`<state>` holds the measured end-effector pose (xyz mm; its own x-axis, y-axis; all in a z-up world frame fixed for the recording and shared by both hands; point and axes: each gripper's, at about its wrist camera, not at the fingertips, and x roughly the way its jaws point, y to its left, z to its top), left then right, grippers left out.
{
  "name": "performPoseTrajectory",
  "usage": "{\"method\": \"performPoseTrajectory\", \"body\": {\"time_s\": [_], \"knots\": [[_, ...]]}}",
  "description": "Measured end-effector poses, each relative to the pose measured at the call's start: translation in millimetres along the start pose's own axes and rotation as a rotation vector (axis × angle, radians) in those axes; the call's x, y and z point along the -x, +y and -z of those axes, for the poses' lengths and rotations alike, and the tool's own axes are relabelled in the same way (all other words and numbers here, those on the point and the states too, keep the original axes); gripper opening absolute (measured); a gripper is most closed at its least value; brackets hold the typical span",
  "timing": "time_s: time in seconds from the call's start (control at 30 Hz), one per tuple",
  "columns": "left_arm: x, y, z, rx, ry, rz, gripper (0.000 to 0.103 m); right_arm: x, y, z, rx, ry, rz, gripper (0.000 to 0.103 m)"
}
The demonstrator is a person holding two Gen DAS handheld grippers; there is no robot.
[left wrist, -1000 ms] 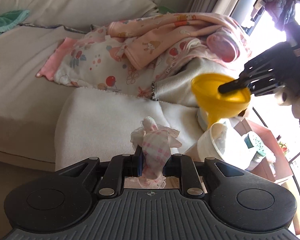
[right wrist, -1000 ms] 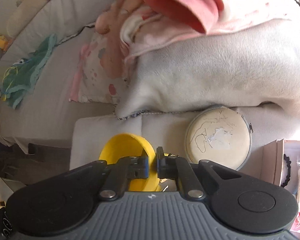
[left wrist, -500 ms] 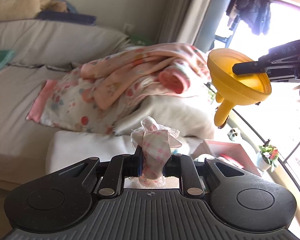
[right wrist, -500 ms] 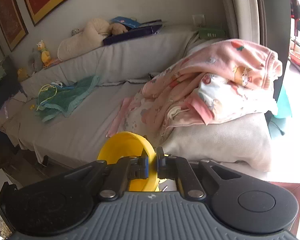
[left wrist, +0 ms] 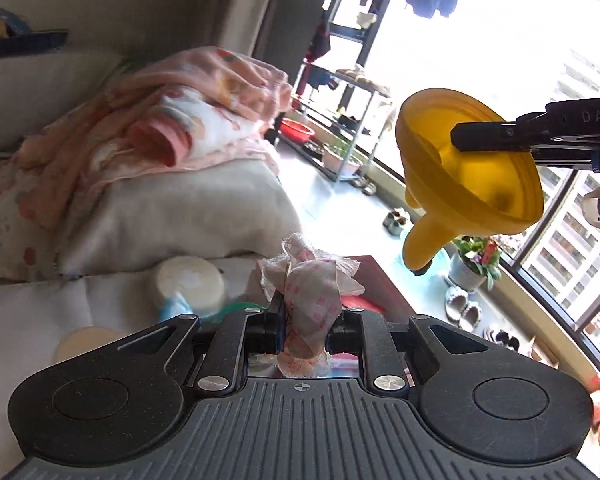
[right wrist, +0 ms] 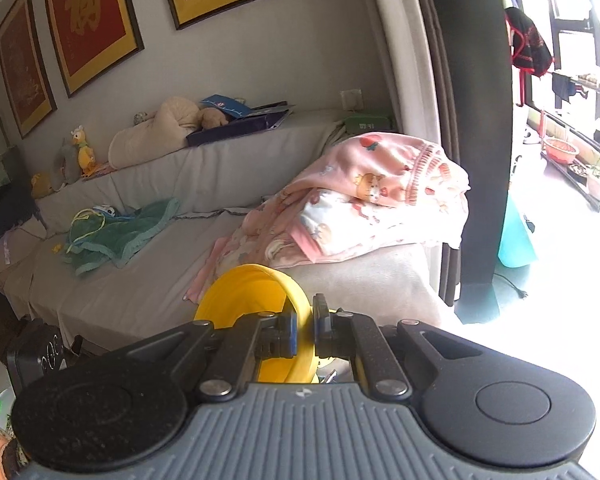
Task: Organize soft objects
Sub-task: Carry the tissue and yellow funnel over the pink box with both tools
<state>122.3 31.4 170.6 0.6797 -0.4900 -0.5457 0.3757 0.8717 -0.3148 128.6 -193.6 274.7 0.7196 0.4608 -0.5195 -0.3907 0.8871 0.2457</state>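
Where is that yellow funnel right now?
The yellow funnel hangs in the air, pinched by its rim in the right tongs, up and right of the pink checked cloth that the left tongs hold.

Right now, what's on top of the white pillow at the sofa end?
On the white pillow lies a heap of pink printed blankets, spilling down onto the sofa seat. Whatever is under or inside that heap is covered.

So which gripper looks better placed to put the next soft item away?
Left, probably. The left gripper is shut on the pink checked cloth, a soft item. The right gripper is clamped on the yellow funnel, held up in the air, so it holds nothing soft.
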Motion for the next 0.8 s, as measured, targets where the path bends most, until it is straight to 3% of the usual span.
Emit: {"method": "performPoseTrajectory", "body": {"time_s": [0.4, 0.47, 0.6, 0.8], "knots": [[-133.7, -61.5, 35.3, -0.033, 0.225, 0.178, 0.022, 1.0, -99.0, 57.4, -0.070, 0.023, 0.133, 0.007], [-153.3, -69.4, 45.4, -0.100, 0.257, 0.157, 0.025, -3.0, -111.6, 64.1, -0.086, 0.034, 0.142, 0.007], [-181.7, -77.5, 62.4, -0.257, 0.278, 0.004, 0.029, -18.3, -130.9, 78.9, -0.101, 0.062, 0.171, 0.007], [-184.6, -73.8, 64.7, -0.245, 0.284, 0.008, 0.030, -43.1, -137.4, 81.4, -0.071, 0.050, 0.196, 0.007]]}}
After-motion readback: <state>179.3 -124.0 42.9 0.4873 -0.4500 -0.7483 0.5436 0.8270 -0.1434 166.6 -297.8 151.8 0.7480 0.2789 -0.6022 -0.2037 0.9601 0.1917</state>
